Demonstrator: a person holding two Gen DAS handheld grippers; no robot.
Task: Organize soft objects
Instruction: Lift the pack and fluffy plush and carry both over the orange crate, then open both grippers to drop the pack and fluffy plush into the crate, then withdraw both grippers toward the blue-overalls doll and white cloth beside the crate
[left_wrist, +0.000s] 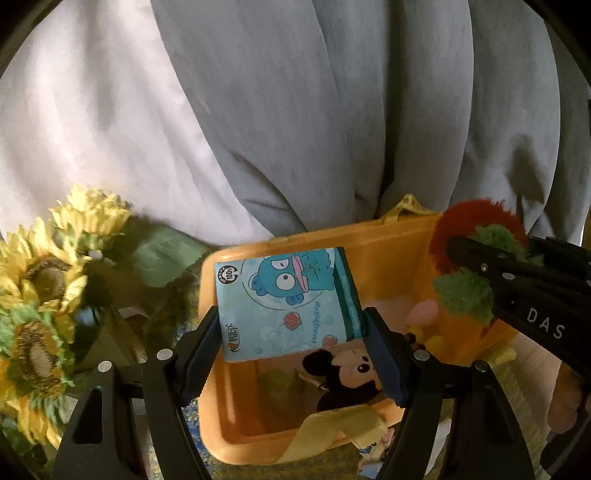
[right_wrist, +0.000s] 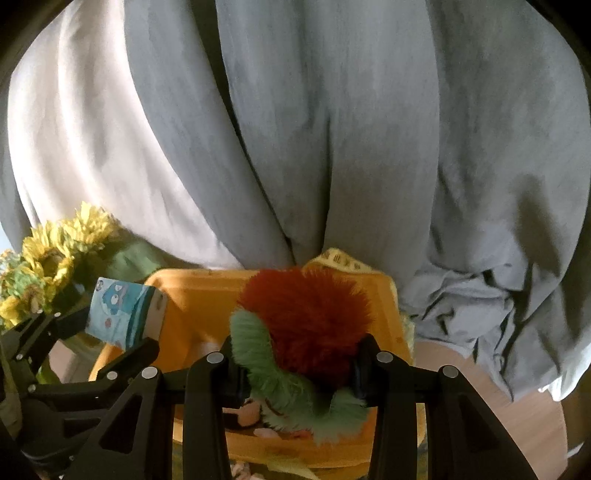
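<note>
My left gripper (left_wrist: 291, 332) is shut on a light blue tissue pack (left_wrist: 280, 302) printed with a blue cartoon fish, held above the orange bin (left_wrist: 373, 240). My right gripper (right_wrist: 295, 363) is shut on a fluffy red and green plush (right_wrist: 306, 314), also above the orange bin (right_wrist: 195, 295). In the left wrist view the right gripper (left_wrist: 476, 254) with the plush (left_wrist: 469, 225) hangs at the bin's right side. The right wrist view shows the left gripper (right_wrist: 110, 332) holding the tissue pack (right_wrist: 122, 314) at the bin's left. A black and white mouse plush (left_wrist: 347, 373) lies inside the bin.
Grey curtains (left_wrist: 295, 110) hang close behind the bin. Artificial sunflowers (left_wrist: 44, 280) stand to the left of it. A yellow cloth (left_wrist: 332, 428) drapes over the bin's near rim. Wooden floor (right_wrist: 517, 406) shows at the right. A patterned surface lies under the bin.
</note>
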